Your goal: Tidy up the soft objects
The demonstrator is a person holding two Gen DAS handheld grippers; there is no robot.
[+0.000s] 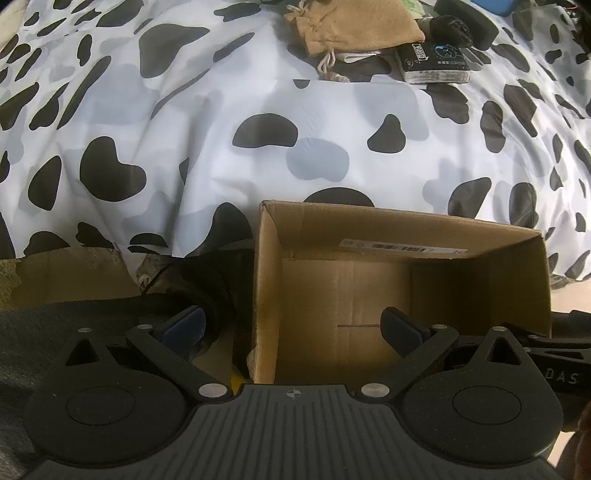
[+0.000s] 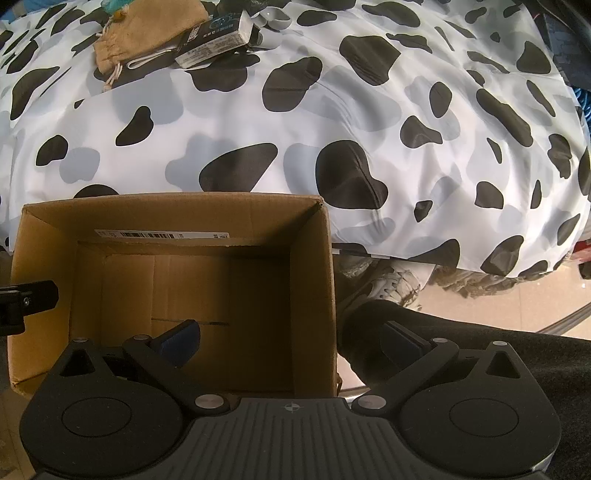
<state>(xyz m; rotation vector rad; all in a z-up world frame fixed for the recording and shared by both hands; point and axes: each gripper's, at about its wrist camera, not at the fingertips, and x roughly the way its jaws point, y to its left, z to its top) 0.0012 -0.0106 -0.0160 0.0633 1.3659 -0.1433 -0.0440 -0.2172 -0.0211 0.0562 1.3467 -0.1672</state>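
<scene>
- Cardboard fills the lower middle of both wrist views: an open box (image 1: 402, 295) with nothing visible inside, only a barcode label on its far inner wall, so we judge no soft object has gone in yet.
- We hold the left gripper (image 1: 291, 326) with its fingers spread wide and gripping nothing, straddling the box's left wall at the bottom of the frame.
- Our right gripper (image 2: 291, 338) is likewise released and empty, straddling the box's right wall; part of the other tool shows at the left edge of its view.
- We judge both tools wait low by the box because it is the likely place to collect things.
- A tan drawstring pouch (image 1: 354, 26) lies at the top of the frame on the cow-print cover (image 1: 184, 122), well apart from the box, touching a small printed packet (image 1: 436, 62).
- Dark rounded things (image 1: 465, 22) sit just beside the packet; we cannot tell what they are.
</scene>
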